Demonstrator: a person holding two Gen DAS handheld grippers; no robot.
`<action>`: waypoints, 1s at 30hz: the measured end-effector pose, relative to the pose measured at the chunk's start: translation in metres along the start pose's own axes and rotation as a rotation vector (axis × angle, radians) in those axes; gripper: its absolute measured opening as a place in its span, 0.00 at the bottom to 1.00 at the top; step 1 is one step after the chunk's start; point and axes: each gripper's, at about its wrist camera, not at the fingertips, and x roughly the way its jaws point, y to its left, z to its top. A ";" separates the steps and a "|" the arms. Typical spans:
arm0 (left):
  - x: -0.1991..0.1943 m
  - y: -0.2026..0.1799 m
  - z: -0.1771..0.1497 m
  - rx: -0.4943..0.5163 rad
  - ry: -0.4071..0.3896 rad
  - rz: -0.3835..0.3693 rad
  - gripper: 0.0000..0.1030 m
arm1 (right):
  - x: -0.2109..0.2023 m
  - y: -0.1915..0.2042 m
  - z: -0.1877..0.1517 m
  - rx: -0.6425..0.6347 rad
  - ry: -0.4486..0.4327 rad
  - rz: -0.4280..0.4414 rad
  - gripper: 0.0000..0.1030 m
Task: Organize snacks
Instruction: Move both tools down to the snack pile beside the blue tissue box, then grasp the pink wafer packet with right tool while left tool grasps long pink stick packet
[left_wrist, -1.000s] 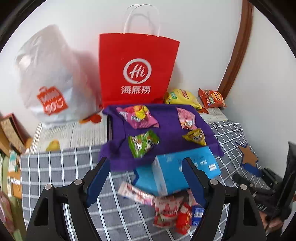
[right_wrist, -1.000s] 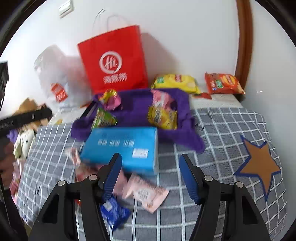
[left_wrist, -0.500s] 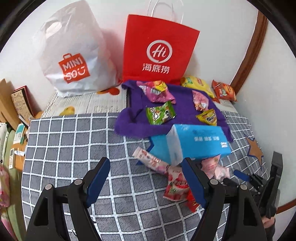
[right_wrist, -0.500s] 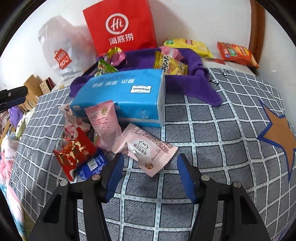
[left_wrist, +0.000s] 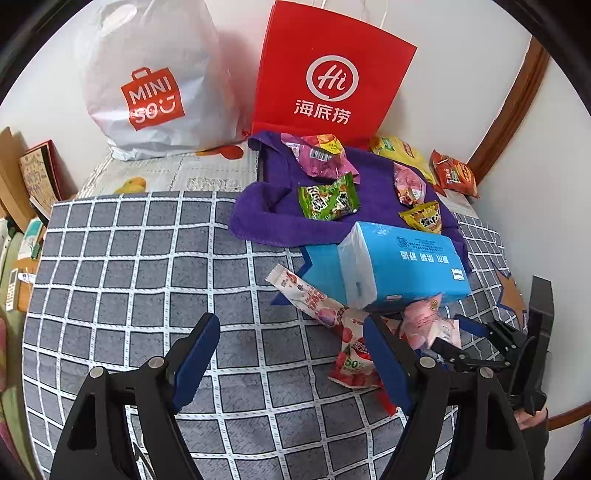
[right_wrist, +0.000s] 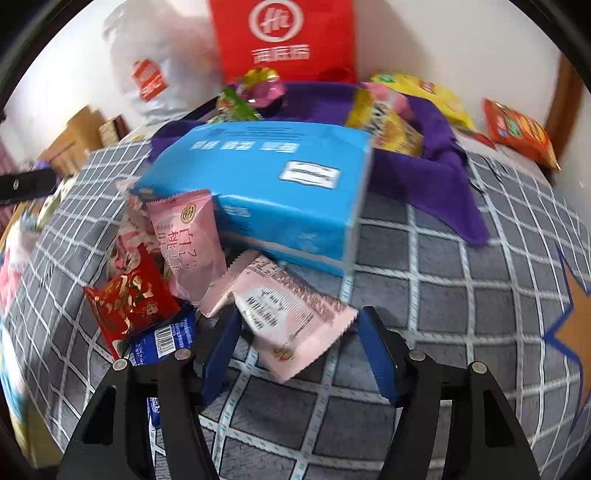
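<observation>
A pile of small snack packets lies on a grey checked cloth (left_wrist: 129, 258) in front of a blue tissue pack (right_wrist: 266, 184). My right gripper (right_wrist: 299, 354) is open, its jaws either side of a pale pink packet (right_wrist: 288, 314). Beside that packet are a pink peach packet (right_wrist: 188, 243), a red packet (right_wrist: 129, 302) and a dark blue packet (right_wrist: 162, 343). My left gripper (left_wrist: 291, 362) is open and empty above the cloth, left of the pile (left_wrist: 351, 354). More snacks lie on a purple towel (left_wrist: 273, 218) behind the pack.
A red paper bag (left_wrist: 328, 74) and a white plastic bag (left_wrist: 151, 81) stand against the back wall. Yellow (left_wrist: 402, 155) and orange (left_wrist: 454, 173) packets lie at the back right. Boxes and clutter sit beyond the left edge (left_wrist: 22, 192). The right gripper shows at the left wrist view's right (left_wrist: 498, 343).
My right gripper has moved down and forward to the pale pink packet, now between its jaws. My left gripper has drawn back and to the left, away from the tissue pack.
</observation>
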 end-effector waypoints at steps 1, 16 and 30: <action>0.001 -0.001 -0.001 0.000 0.005 -0.001 0.76 | 0.000 0.002 -0.001 -0.008 -0.008 0.003 0.65; 0.001 -0.007 -0.020 0.006 0.016 -0.024 0.76 | -0.040 -0.037 -0.044 0.255 0.021 -0.159 0.52; 0.003 -0.009 -0.036 0.009 0.041 -0.039 0.76 | -0.036 -0.015 -0.040 0.141 0.007 -0.070 0.68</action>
